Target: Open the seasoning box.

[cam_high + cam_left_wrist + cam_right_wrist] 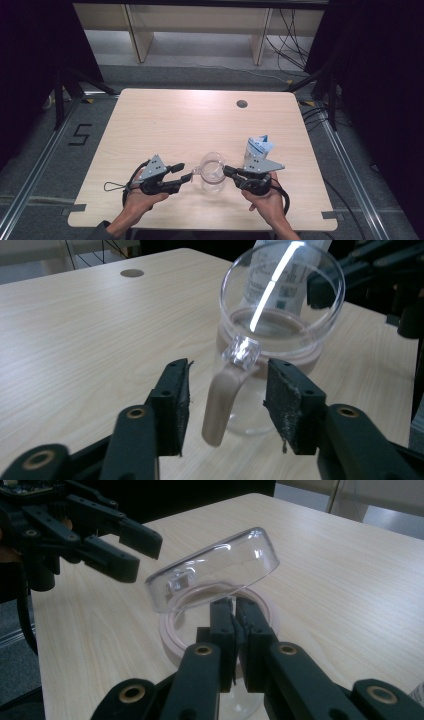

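Clear plastic jug with a beige band, beige handle and hinged clear lid stands upright on the light wood desk, near the front edge, between both grippers. Lid is tipped up, open, on its hinge. Left hand-held gripper: jaws part open, one either side of the beige handle, pads clear of it, nothing gripped. Right hand-held gripper: jaws pinched together on the jug's rim at the beige band, on the side away from the handle. A white and blue printed carton stands just behind the right gripper, well apart from the jug. Round dark grommet hole at the far side of the desk.
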Motion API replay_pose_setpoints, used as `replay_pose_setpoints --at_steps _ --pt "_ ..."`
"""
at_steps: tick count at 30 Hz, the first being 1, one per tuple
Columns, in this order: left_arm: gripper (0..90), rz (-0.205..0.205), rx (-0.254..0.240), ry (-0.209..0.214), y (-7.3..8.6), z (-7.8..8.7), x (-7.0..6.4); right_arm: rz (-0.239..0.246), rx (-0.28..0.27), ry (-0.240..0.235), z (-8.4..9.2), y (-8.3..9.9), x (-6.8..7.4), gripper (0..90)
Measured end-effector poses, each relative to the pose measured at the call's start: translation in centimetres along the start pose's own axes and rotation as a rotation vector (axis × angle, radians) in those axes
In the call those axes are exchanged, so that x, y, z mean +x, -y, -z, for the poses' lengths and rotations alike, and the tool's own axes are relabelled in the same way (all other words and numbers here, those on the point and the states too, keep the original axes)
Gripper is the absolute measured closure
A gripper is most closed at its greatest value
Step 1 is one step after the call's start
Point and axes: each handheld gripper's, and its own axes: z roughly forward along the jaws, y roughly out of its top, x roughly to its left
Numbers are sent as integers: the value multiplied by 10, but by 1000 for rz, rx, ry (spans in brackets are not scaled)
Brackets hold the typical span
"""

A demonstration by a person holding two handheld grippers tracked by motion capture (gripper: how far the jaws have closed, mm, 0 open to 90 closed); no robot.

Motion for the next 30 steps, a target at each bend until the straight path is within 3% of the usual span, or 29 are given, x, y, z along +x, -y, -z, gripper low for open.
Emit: replay_pose_setpoints --at_steps 2,6,11,14,23,24,30 --pt "435 -8 13 -9 3 2 0 -17 0 -4 0 -1 2 869" --pt "347 -9 49 -35 8 6 0 -4 -4 -2 0 -4 2 869" --pt "289 -13 75 -50 15 8 -1 -9 -7 4 0 -6 3 869" --pt "254 -39 82 -55 17 10 -1 11 -13 -7 -2 -9 3 869" --pt "217 -23 99 -79 26 14 -2 16 -28 -17 -5 -16 7 869" --pt "217 -22 101 -75 27 14 -1 38 -48 -23 -8 -17 6 869" --pt "200 -26 106 -84 30 15 0 9 -37 -20 -9 -20 10 869"
